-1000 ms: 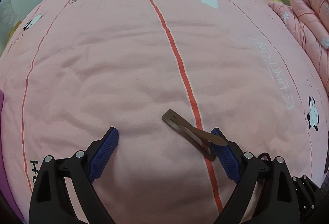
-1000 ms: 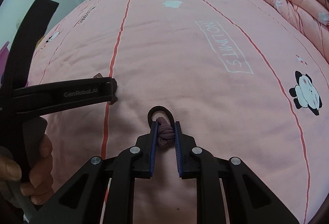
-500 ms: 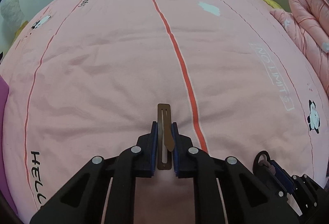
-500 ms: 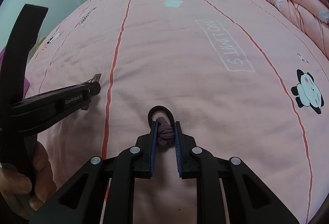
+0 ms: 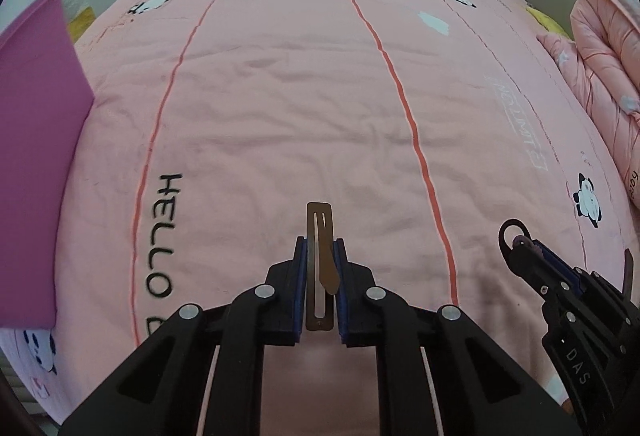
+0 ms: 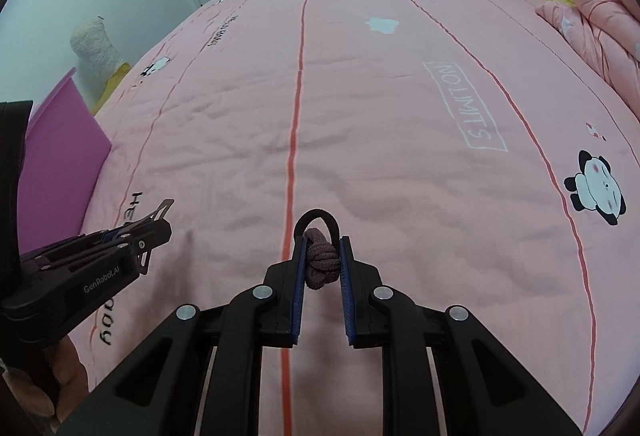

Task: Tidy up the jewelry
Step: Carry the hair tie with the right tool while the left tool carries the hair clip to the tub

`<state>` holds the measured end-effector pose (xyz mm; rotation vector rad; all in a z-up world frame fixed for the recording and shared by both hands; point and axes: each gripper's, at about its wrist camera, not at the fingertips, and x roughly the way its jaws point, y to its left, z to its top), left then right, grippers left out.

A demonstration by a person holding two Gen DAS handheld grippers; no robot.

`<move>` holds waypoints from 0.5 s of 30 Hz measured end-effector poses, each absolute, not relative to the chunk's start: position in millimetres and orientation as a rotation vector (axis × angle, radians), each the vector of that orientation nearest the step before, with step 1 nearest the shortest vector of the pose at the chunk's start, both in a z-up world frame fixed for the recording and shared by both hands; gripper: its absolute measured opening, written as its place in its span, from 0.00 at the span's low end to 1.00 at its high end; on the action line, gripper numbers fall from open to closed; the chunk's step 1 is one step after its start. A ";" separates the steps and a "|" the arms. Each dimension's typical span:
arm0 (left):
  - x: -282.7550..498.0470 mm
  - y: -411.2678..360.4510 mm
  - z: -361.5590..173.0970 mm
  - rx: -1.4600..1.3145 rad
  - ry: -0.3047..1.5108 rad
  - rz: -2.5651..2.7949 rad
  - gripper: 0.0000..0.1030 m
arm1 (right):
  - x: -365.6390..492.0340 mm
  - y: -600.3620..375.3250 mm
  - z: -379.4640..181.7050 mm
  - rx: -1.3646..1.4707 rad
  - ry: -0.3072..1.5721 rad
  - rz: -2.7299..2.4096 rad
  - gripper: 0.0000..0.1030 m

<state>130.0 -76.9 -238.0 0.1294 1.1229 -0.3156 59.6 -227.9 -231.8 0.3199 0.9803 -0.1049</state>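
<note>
- A big bed fills both views. It has a pink cover with red lines, little pandas and words on it.
- A pink quilt is bunched up at the right edge of the bed.
- A purple box stands at the left edge of the bed. Only one flat side of it shows.
- The left hand-held gripper tips steeply down at the bed. Its two black arms are pulled close together. The blue pads pinch a thin brown metal hair clip.
- The hair clip stands up between the pads and its top end pokes out past the tips. It is up off the cover.
- The right hand-held gripper tips down too, a bit less steeply. Its pads are close together and squeeze a purple knotted hair tie.
- The black loop of the hair tie sticks out in front of the tips. The knot sits between the pads.
- A bit of the person's hand shows low in the right view, under the left hand-held gripper.
</note>
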 end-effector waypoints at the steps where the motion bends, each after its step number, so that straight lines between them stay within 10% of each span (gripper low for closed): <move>1: 123.9 -68.4 -228.8 0.123 1.114 -0.301 0.12 | 56.8 -222.7 -225.6 0.317 0.978 -0.089 0.15; 15: 71.6 76.3 -75.6 0.039 0.927 -0.049 0.12 | 54.7 -83.5 -75.1 0.144 0.814 0.261 0.15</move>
